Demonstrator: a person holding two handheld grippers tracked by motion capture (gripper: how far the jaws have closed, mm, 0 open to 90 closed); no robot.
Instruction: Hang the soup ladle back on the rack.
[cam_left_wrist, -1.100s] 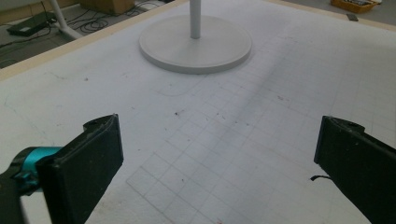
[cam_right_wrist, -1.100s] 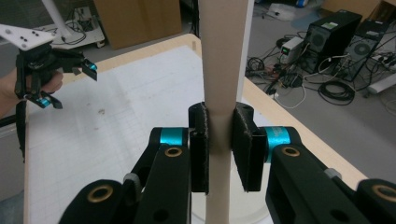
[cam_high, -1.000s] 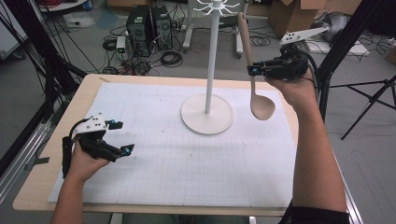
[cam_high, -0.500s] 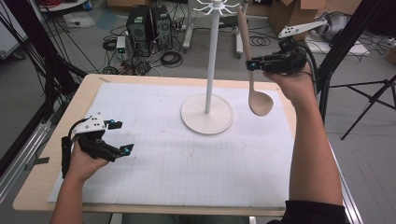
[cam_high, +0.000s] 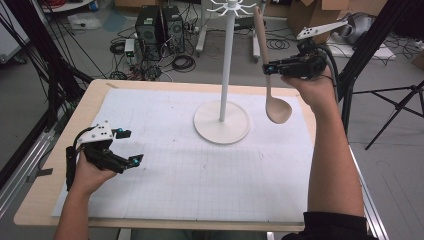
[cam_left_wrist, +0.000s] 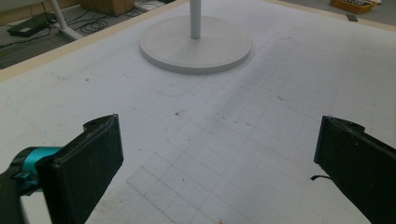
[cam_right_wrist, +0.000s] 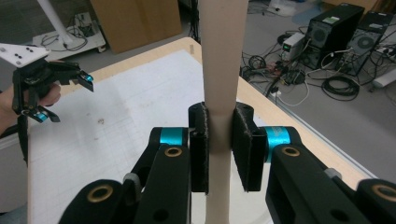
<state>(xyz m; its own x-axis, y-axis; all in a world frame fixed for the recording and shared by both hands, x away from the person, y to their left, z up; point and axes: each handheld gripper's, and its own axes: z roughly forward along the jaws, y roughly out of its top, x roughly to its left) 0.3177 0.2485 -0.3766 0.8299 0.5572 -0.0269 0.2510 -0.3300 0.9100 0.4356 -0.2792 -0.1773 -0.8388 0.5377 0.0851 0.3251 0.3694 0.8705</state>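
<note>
The right hand-held gripper (cam_high: 268, 68) is clamped on the spoon (cam_high: 272, 95) handle and has lifted it slightly higher than a second ago, its bowl hanging above the tabletop (cam_high: 65, 130) beside the stand (cam_high: 223, 75). That suggests hanging the spoon on the stand's hooks comes next. The left hand-held gripper (cam_high: 131, 146) rests open on the mat.

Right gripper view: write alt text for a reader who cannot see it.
The right gripper has its black fingers clamped on the pale handle of a wooden spoon, which runs upright through the middle of the picture. Beyond it lies the white gridded table, with the left gripper held open above it at far left.
</note>
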